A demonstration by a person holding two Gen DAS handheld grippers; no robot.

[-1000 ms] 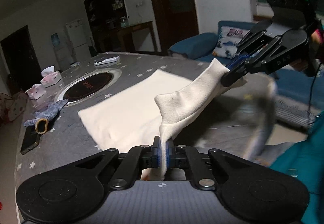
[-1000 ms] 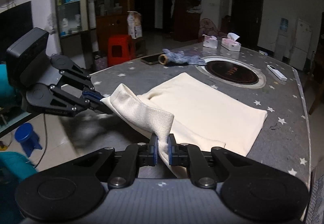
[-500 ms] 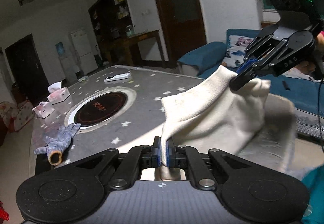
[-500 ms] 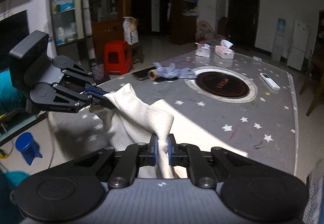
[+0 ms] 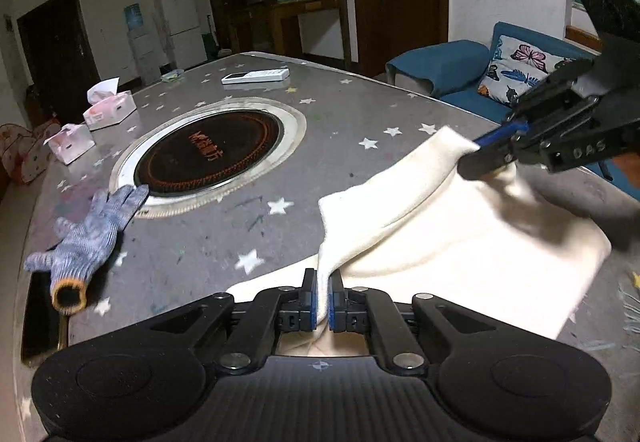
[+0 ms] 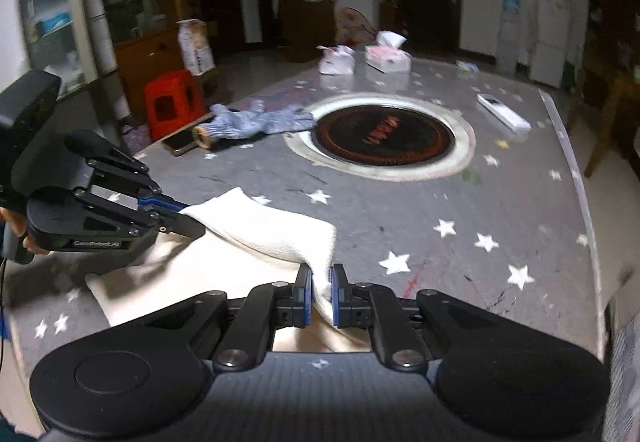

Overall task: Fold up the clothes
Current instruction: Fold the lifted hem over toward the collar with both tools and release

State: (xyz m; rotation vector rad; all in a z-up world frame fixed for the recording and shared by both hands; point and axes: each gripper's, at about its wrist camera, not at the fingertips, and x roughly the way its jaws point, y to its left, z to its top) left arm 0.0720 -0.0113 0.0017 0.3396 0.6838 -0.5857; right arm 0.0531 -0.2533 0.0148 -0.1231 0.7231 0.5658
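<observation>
Item: soft cream knit garment (image 5: pixel 460 250), doubled on the near edge of the grey star-printed table (image 5: pixel 224 242), lower layers hidden. My left tongs (image 5: pixel 323 302) and right tongs (image 6: pixel 320 298) each pinch a corner. Beyond: blue knit glove (image 5: pixel 90 234), round black inset burner (image 5: pixel 208 154).

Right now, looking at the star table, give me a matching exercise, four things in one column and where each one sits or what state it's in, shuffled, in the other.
Things:
1. cream garment
2. blue knit glove
3. white remote
4. pink tissue boxes

Places or states:
A. lying with fingertips touching the round cooktop's metal rim
B. pinched at two points, by the left gripper and the right gripper
C. beyond the cooktop, near the table's far edge
D. side by side at the table's far left corner, seen from the left wrist

Pairs: 1-B, 2-A, 3-C, 4-D
</observation>
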